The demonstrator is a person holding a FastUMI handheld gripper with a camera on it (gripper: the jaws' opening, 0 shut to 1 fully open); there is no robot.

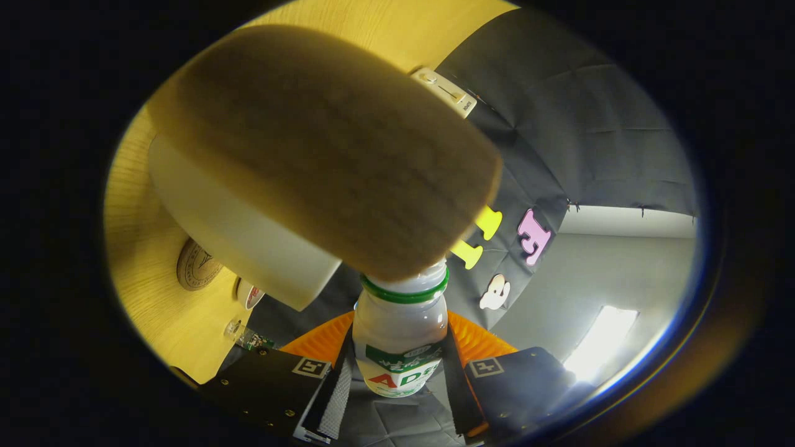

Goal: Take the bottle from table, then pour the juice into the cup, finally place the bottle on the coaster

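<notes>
With both fingers pressed against its sides, the tongs (399, 379) are clamped on the bottle (402, 338), which is tipped so that its open mouth meets the rim of the cup (323, 149). Beyond the cup, the round coaster (196, 266) lies flat on the wooden tabletop (146, 248).

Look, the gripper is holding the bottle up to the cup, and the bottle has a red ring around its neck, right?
Not quite: the ring is green, as the gripper view shows. The rest holds: the gripper grips the bottle, its mouth at the cup.
</notes>
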